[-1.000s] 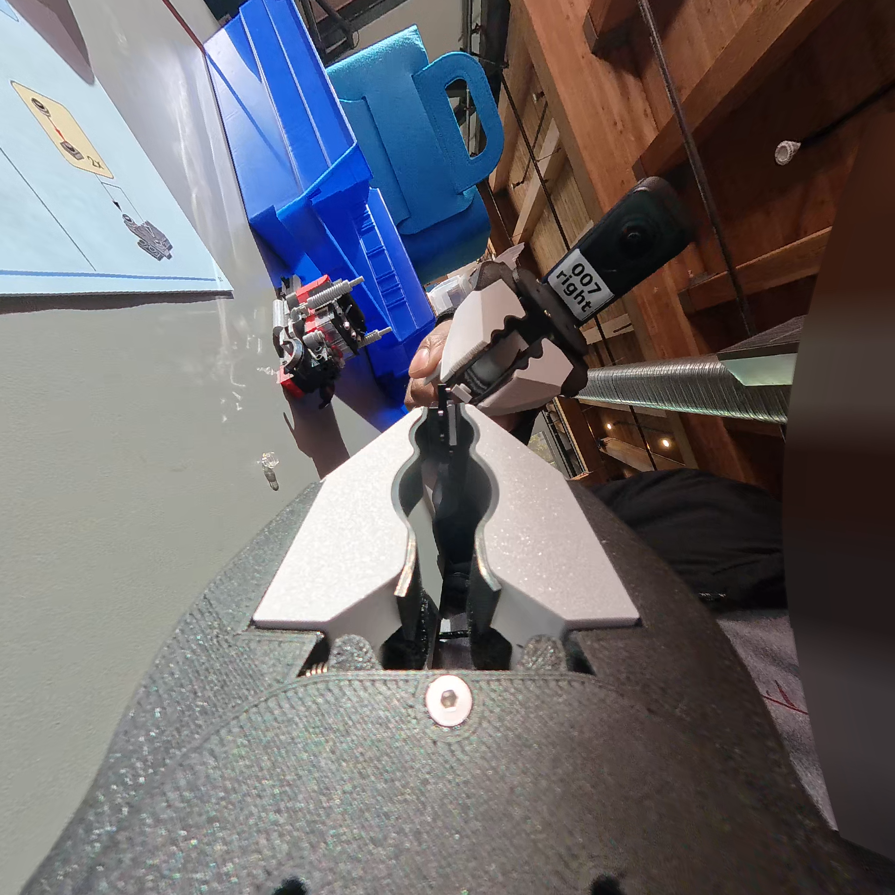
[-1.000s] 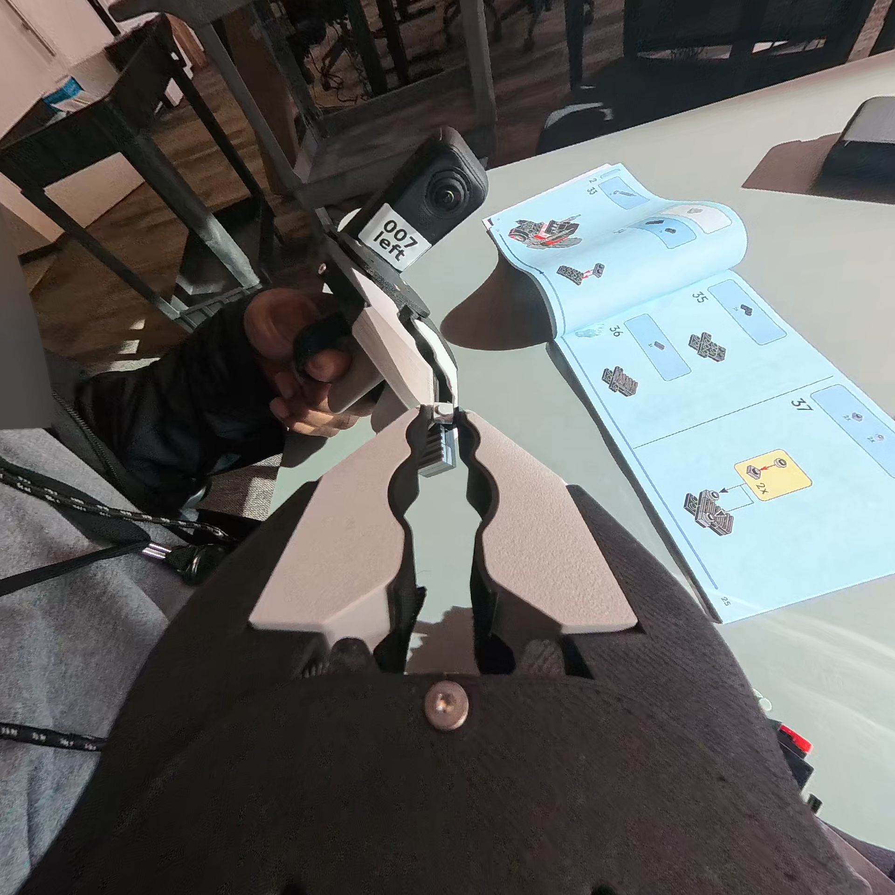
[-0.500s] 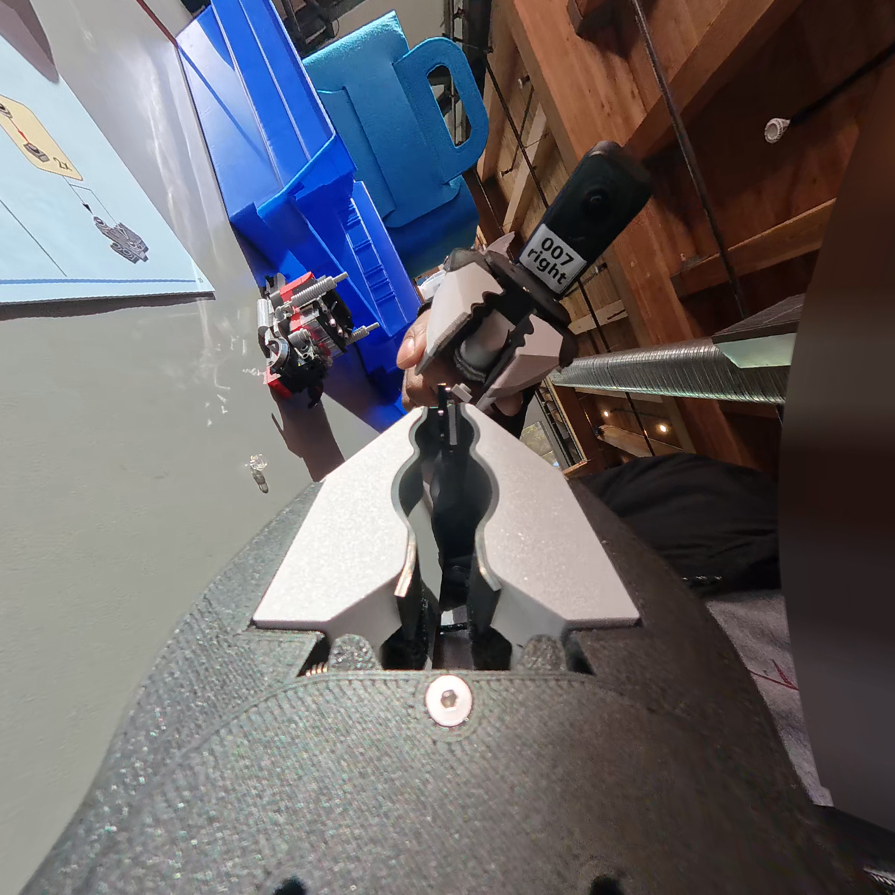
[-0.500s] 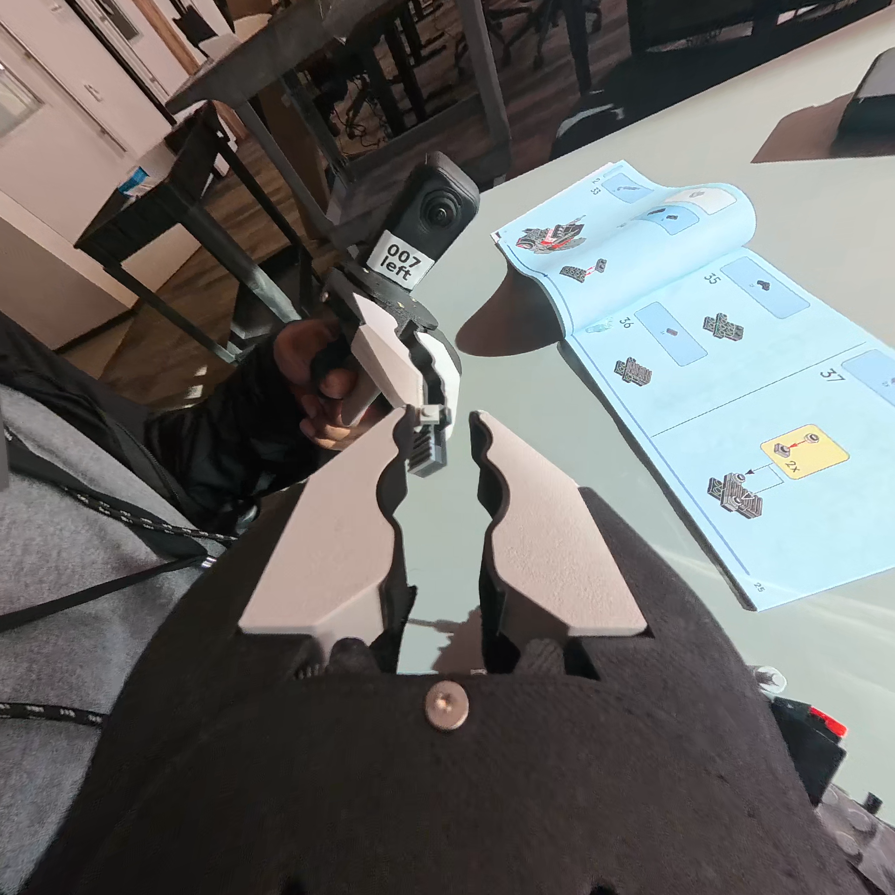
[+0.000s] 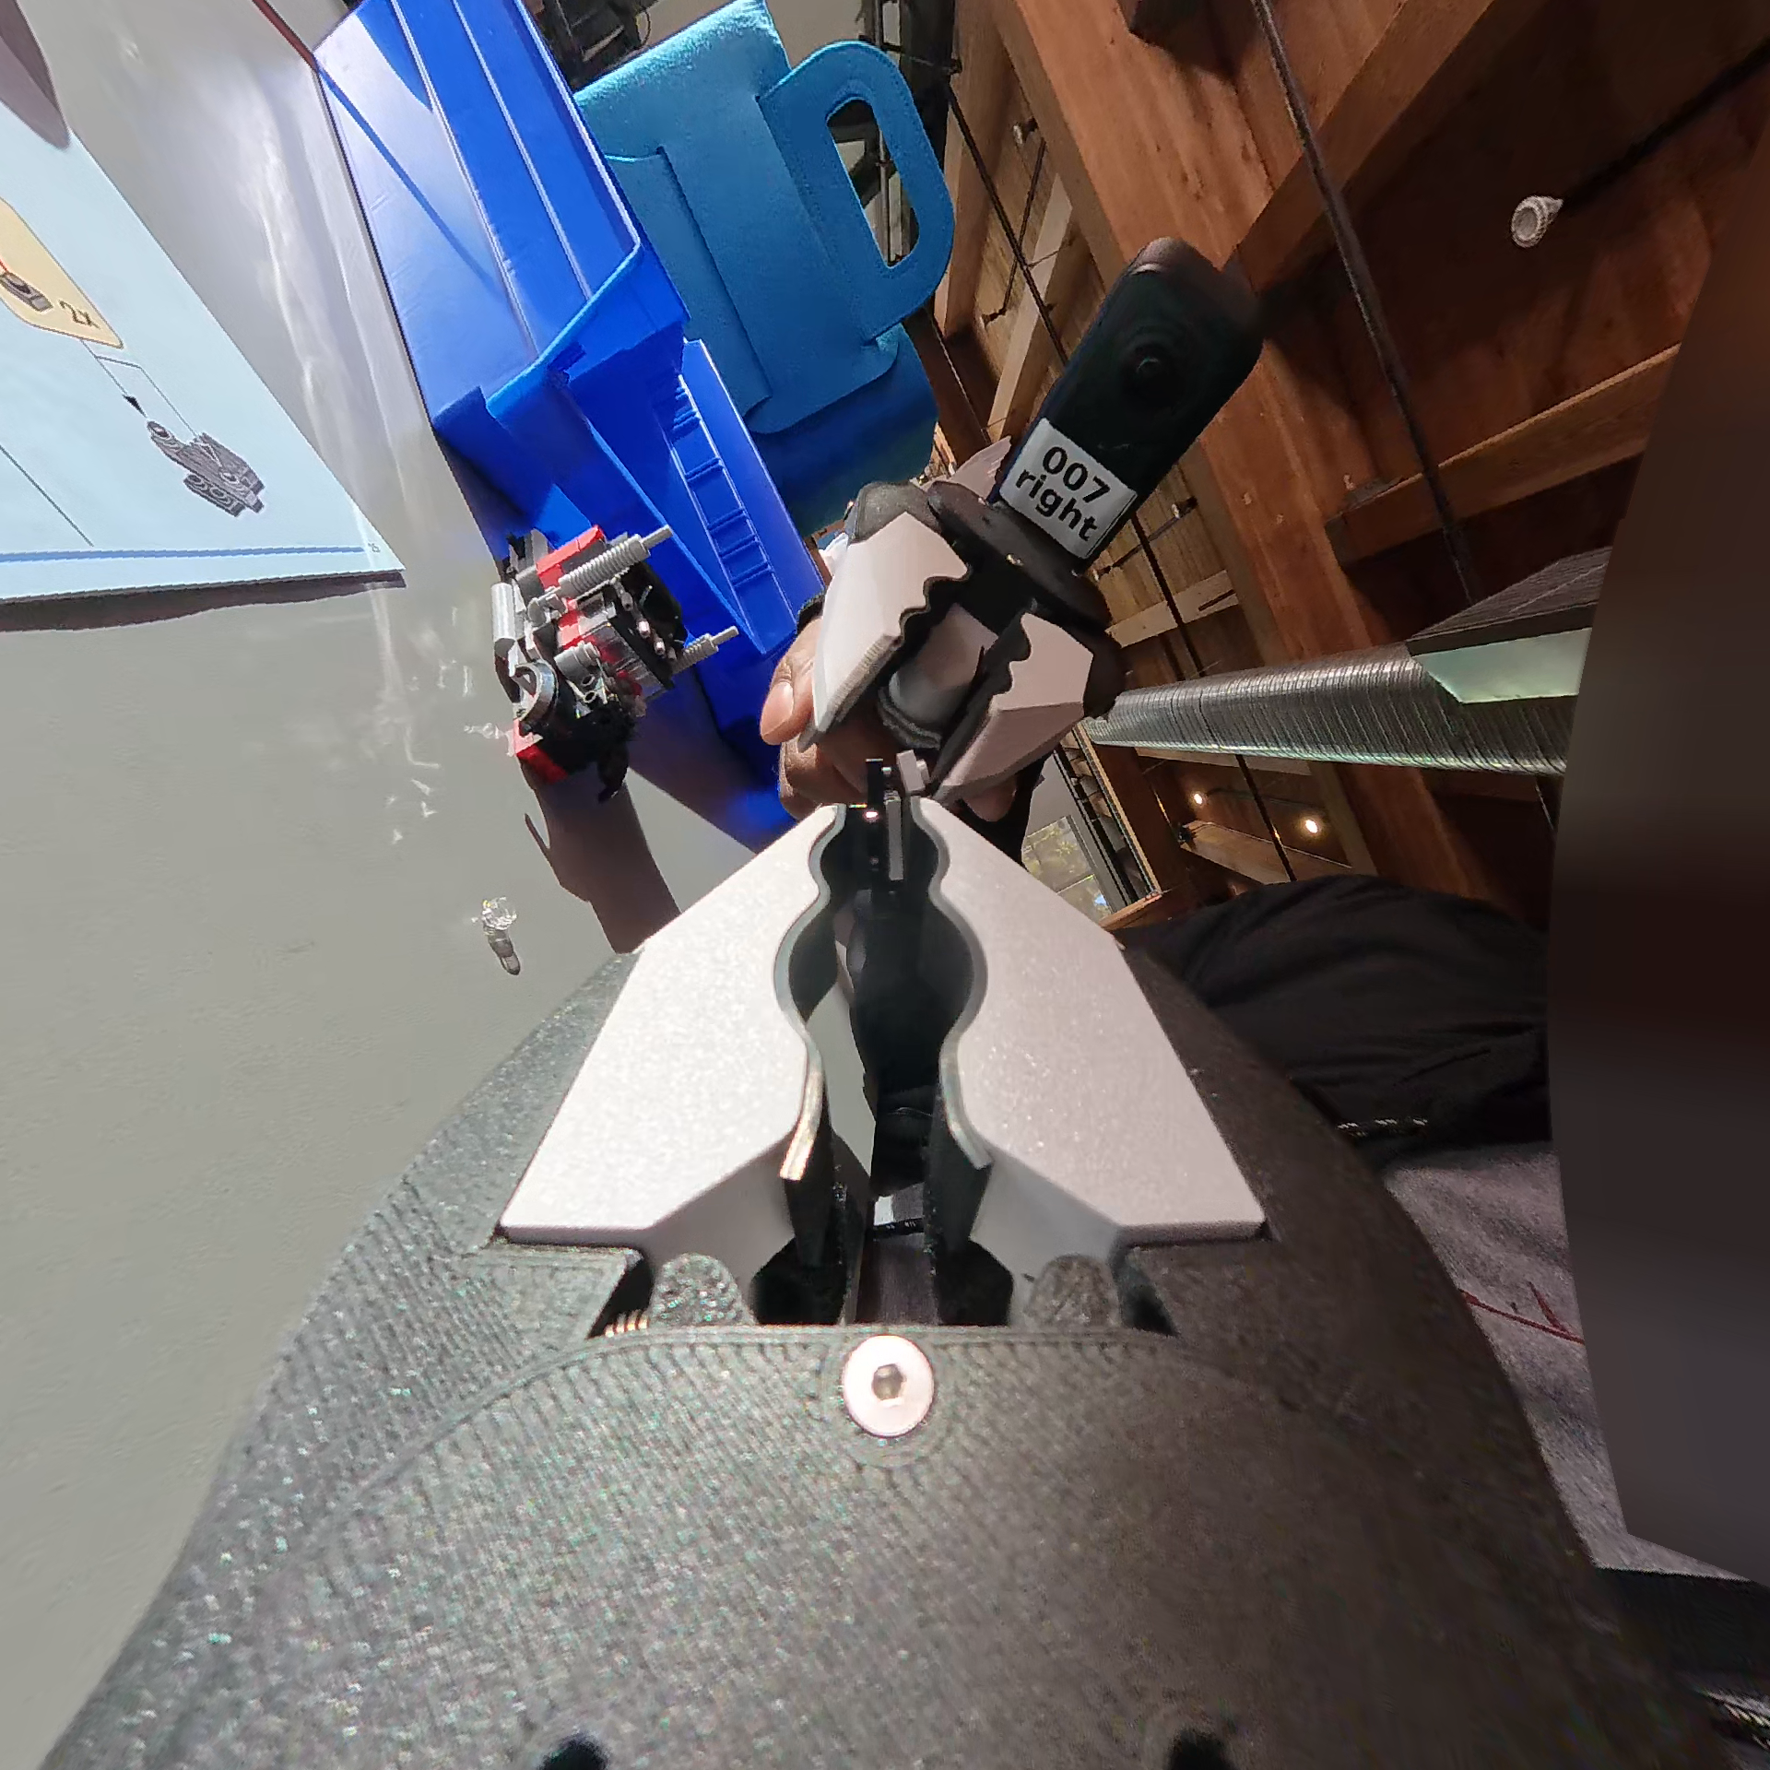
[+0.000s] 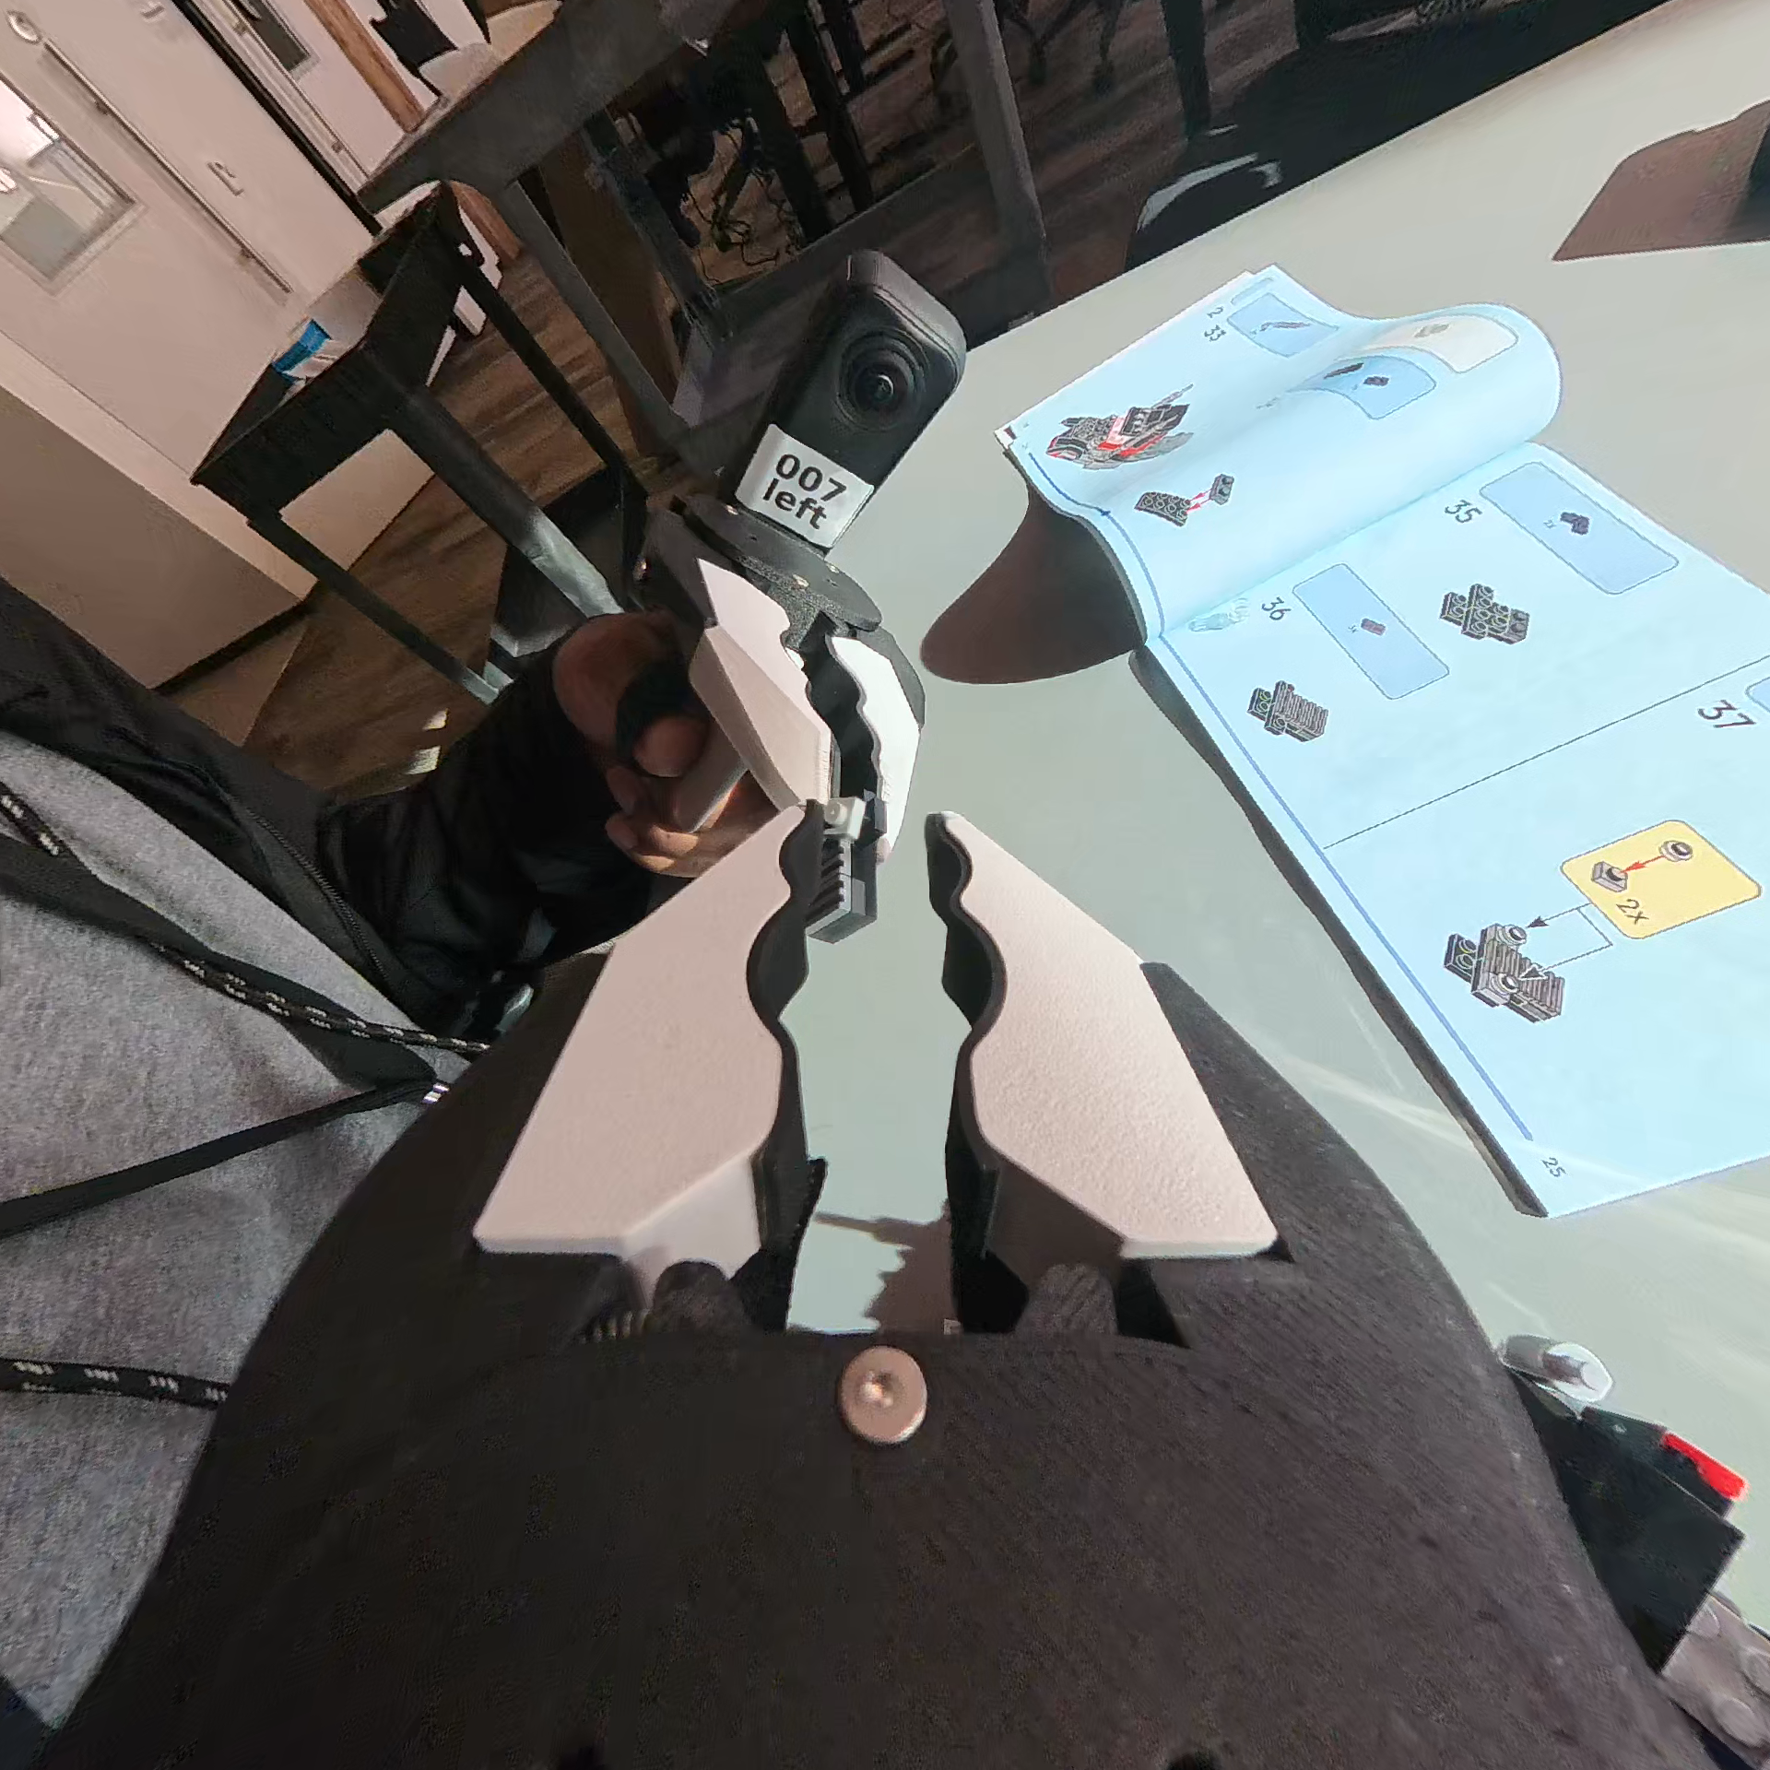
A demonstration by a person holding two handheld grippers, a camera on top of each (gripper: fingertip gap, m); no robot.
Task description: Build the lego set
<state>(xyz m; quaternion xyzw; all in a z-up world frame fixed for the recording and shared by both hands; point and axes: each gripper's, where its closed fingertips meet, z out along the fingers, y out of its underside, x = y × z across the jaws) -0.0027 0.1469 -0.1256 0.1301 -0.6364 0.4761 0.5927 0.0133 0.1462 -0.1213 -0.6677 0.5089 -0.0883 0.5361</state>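
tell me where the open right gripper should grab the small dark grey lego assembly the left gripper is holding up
Grip the ribbed dark grey body of the lego assembly below the left gripper, which pinches its upper end with the light grey stud piece. That lower part hangs free. The open right gripper should probably close across its flat faces from its own side.

Two grippers in play, the left gripper [image 5: 873, 826] and the right gripper [image 6: 867, 826], each topped by one black camera, so two cameras, [image 5: 1149, 374] and [image 6: 876, 378]. One dark grey lego piece [image 6: 843, 876] up in the air, one red-and-black lego model [image 5: 584, 651] on the table, one clear little stud [image 5: 500, 921] lying loose near it. One open instruction booklet [image 6: 1437, 728], one blue bin [image 5: 536, 316], one light-blue foam case [image 5: 766, 239] behind it, and a single grey table [image 5: 192, 862] under it all.
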